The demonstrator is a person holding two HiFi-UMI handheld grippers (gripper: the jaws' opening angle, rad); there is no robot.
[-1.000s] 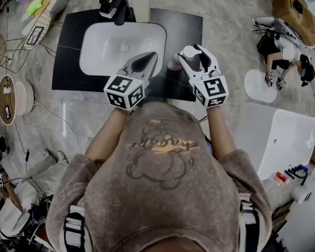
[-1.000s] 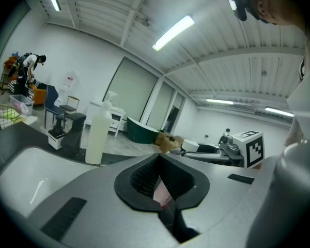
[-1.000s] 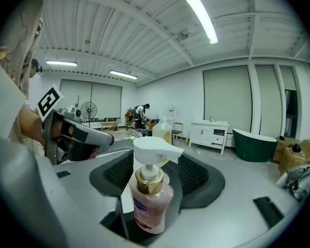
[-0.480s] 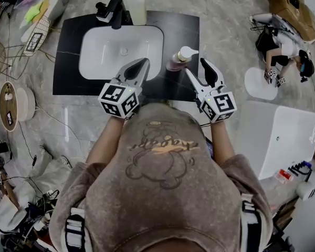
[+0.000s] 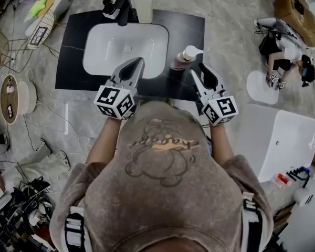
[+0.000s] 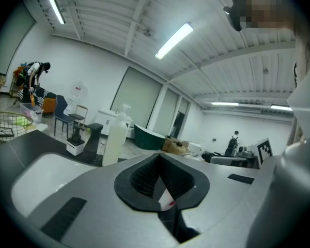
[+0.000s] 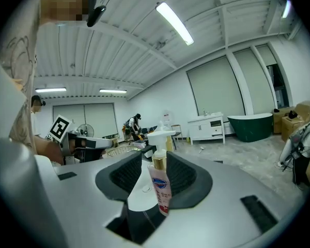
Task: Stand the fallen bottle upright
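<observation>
The pump bottle (image 5: 182, 59) stands upright on the black countertop (image 5: 68, 62), just right of the white sink (image 5: 97, 62). In the right gripper view the bottle (image 7: 159, 182) shows straight ahead, white pump on top and blue label facing me. My right gripper (image 5: 198, 70) hangs just short of it. Its jaws are closing, their pads are off the bottle, and nothing is held. My left gripper (image 5: 139, 62) is shut and empty, over the sink's near rim. Its pads (image 6: 144, 177) meet at the tip.
A black faucet (image 5: 121, 7) and a translucent bottle (image 5: 143, 1) stand behind the sink. A wire basket (image 5: 39, 28) lies at the far left. A white cabinet (image 5: 283, 140) stands at the right. A person (image 5: 283, 51) sits on the floor beyond it.
My right gripper let go of the bottle's top, drew back toward me and narrowed its jaws. The bottle stays upright. My left gripper drew back a little.
</observation>
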